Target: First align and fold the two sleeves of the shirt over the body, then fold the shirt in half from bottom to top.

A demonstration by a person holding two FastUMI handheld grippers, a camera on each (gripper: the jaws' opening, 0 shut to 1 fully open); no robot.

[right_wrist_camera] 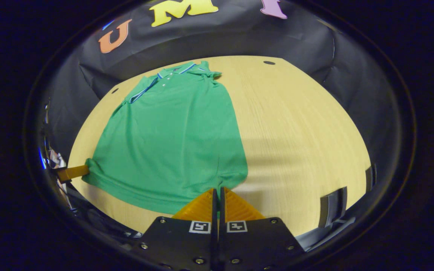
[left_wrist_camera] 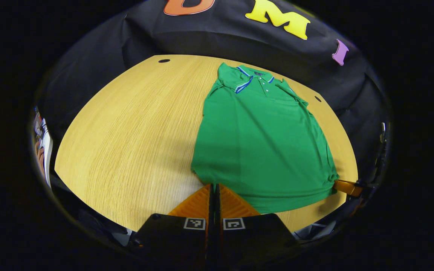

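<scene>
A green polo shirt (left_wrist_camera: pixel 258 143) lies flat on the wooden table (left_wrist_camera: pixel 134 143), collar at the far end, both sleeves folded in over the body. My left gripper (left_wrist_camera: pixel 215 186) is shut on the hem at one bottom corner. That same gripper appears in the right gripper view (right_wrist_camera: pixel 74 172), where the cloth puckers at its tips. My right gripper (right_wrist_camera: pixel 217 191) is shut on the hem at the other bottom corner of the shirt (right_wrist_camera: pixel 171 128). It also shows far right in the left gripper view (left_wrist_camera: pixel 343 185), with the corner bunched against it.
The table (right_wrist_camera: pixel 300 124) has bare wood to either side of the shirt and small dark holes near its far corners (left_wrist_camera: pixel 164 60). Black cloth walls close in the back and sides. The near table edge runs just below both grippers.
</scene>
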